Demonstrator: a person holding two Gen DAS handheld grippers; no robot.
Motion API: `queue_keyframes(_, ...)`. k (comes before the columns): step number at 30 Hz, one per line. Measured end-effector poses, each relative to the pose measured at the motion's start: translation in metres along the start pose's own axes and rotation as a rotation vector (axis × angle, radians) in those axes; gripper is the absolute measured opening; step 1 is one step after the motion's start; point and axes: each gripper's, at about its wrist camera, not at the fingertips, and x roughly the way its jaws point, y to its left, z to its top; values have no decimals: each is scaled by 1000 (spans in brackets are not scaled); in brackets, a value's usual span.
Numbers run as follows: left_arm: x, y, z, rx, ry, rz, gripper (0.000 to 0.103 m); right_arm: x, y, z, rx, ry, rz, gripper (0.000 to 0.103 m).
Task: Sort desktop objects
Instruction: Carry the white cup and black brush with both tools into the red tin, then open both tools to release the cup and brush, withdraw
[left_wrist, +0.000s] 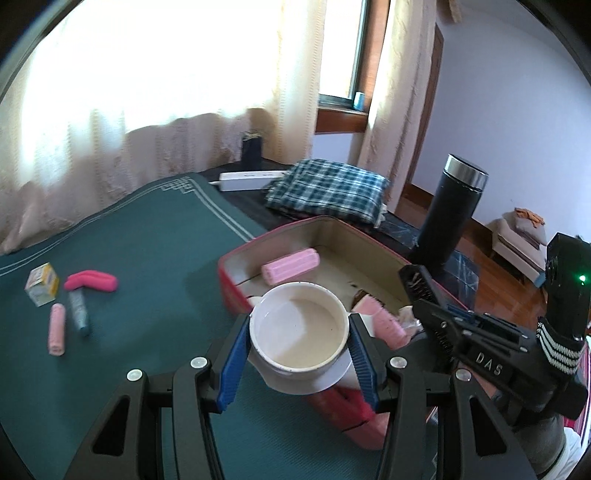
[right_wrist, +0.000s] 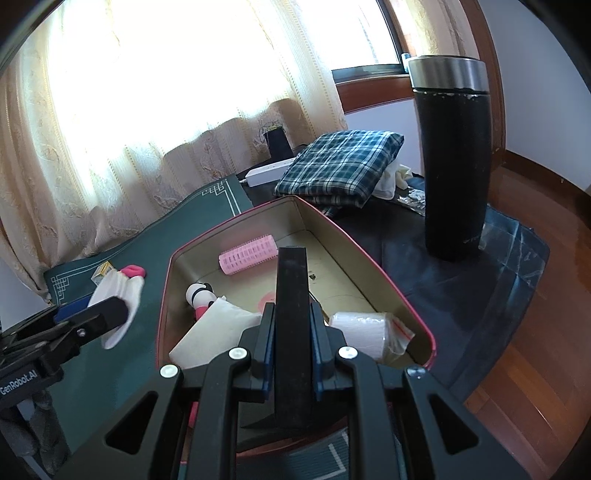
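Over the pink tin's (left_wrist: 236, 280) near edge, I'm clamping a white cup (left_wrist: 299, 332) in my left gripper (left_wrist: 297, 363), my right gripper (right_wrist: 291, 332) gripping a black comb (right_wrist: 291, 295).

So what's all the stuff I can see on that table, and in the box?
Tin box: one, red outside, cream inside, on the mat.
Hair roller: one, pink, inside the box.
White cup: one, held over the box's near edge.
Black comb: one, held above the box.
Loose items: about four, pink, grey and yellow, on the green mat.
Flask: one, black, standing beyond the box.
Plaid cloth: one, green-white, folded.
Left gripper: shut on the cup.
Right gripper: shut on the comb.
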Motion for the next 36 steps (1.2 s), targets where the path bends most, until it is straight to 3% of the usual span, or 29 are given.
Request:
queue_keyframes(13, 31, -20, 14, 4, 20, -48, 53, 2, -7, 3, 21, -13, 5, 18)
queue_keyframes(16, 35, -17, 17, -28, 14, -65, 59, 3, -10, 4, 33, -3, 8, 19)
queue_keyframes(18, 34, -14, 17, -45, 0, -65, 72, 4, -11, 3, 38, 1, 16, 31)
queue_keyframes(21, 31, -9, 17, -57, -11, -61, 72, 1, -10, 2, 38, -15, 10, 54)
queue_keyframes(36, 23, 22, 1, -111, 13, 2, 72, -3, 10, 0, 15, -25, 14, 62)
